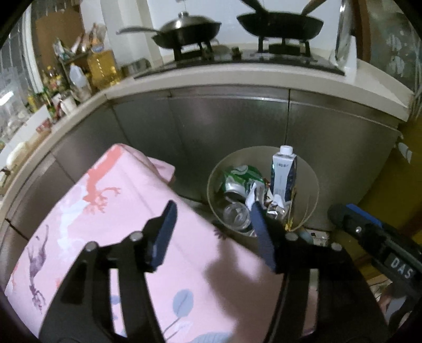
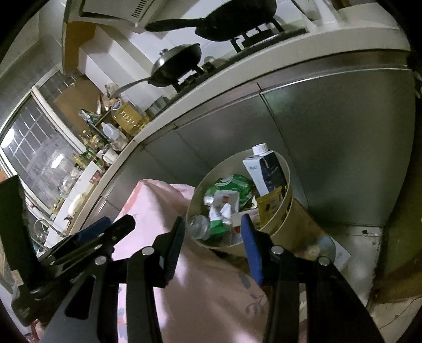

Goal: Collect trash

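A round beige trash bin (image 1: 311, 182) (image 2: 286, 208) stands on the floor against the steel cabinets. It holds a white and navy carton (image 1: 283, 174) (image 2: 266, 171), a crushed green can (image 1: 241, 178) (image 2: 232, 184), a clear glass jar (image 1: 236, 215) (image 2: 199, 225), crumpled foil (image 1: 274, 208) and a yellow packet (image 2: 271, 204). My left gripper (image 1: 213, 211) is open and empty above the pink cloth, beside the bin. My right gripper (image 2: 213, 224) is open and empty just in front of the bin's near rim. The right gripper also shows at the right edge of the left wrist view (image 1: 369, 234).
A table under a pink patterned cloth (image 1: 126, 216) (image 2: 200, 285) stands left of the bin. Steel cabinet doors (image 1: 224, 126) (image 2: 329, 126) run behind. The counter above carries two pans (image 1: 190, 30) (image 1: 279, 23) on a stove, and bottles (image 1: 79, 76) at the left.
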